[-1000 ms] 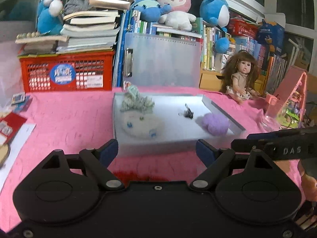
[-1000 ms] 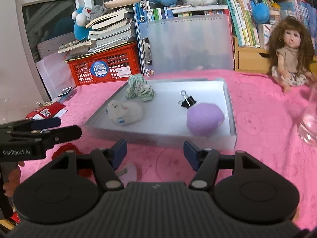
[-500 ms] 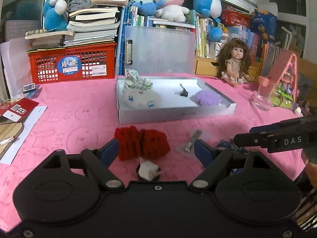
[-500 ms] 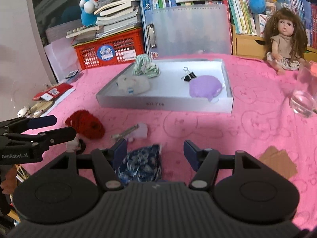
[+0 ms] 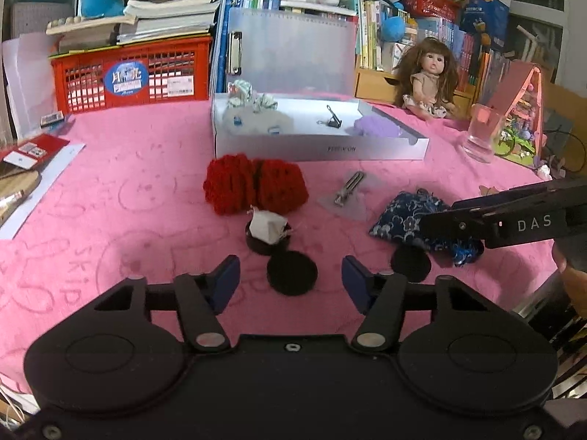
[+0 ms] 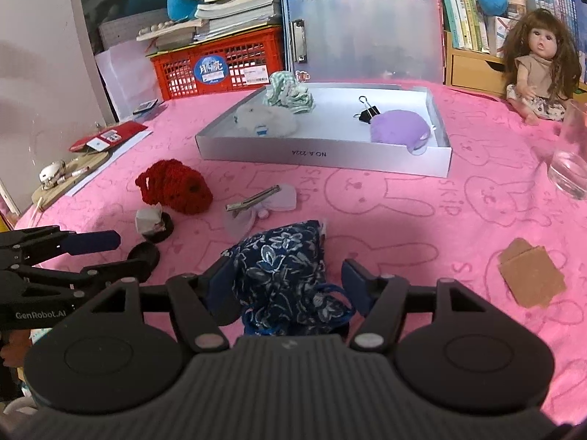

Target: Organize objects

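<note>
Fuzzy pink cloth [image 6: 367, 201] covers the desk. The red bundle [image 5: 255, 189] looks knitted and rough, the blue floral pouch [image 6: 282, 267] smooth fabric, the tray [image 6: 330, 156] matt card, the tumbler [image 5: 482, 134] clear glass.

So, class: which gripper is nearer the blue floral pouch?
Right. The right gripper straddles the blue floral pouch, jaws open. The left gripper sits off to the pouch's left, closing over a black disc.

glass [image 6: 572, 154]: cut by right edge | blue pouch [image 6: 282, 275]: near end perhaps hidden behind gripper body
</note>
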`<state>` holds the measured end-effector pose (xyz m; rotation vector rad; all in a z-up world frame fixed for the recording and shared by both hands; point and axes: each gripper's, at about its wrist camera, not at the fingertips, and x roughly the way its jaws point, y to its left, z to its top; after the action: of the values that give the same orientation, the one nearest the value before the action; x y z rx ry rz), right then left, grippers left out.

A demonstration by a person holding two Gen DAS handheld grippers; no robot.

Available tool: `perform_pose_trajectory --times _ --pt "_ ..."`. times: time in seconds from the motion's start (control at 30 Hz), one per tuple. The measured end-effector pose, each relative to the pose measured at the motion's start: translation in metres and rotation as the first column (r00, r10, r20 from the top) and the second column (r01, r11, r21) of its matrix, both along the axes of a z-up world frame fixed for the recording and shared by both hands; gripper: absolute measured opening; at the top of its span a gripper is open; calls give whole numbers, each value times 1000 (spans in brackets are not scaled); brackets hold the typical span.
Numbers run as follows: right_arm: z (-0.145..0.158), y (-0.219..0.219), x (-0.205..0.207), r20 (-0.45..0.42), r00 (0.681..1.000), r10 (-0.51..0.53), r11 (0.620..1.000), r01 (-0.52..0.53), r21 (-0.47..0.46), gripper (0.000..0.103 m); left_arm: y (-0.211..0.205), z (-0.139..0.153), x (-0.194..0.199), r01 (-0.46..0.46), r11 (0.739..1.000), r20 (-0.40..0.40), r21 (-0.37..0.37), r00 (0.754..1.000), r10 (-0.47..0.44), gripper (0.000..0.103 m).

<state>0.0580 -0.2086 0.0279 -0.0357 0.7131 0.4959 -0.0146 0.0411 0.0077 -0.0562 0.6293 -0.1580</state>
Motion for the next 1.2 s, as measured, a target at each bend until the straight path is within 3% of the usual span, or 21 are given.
perform_pose_trajectory --times 0.07,0.6,0.8,1.1,1.2 --pt "-1 1 0 -3 1000 1 1000 -1 -3 77 -1 -1 0 1 1000 -4 2 1000 -1 51" --pt "-9 5 4 -14 1000 18 1000 -19 -15 78 -13 -6 2 2 1000 18 31 1000 -3 40" --pt "-10 6 5 -13 1000 24 1000 -24 -17 78 -17 -7 2 0 999 27 45 1000 -1 30" --pt "-11 8 4 -5 999 35 999 -35 -23 78 -21 -6 1 20 1000 27 24 999 -21 30" --pt "-11 8 4 -4 999 35 999 -35 -20 69 -23 -4 1 28 999 31 20 999 -28 30"
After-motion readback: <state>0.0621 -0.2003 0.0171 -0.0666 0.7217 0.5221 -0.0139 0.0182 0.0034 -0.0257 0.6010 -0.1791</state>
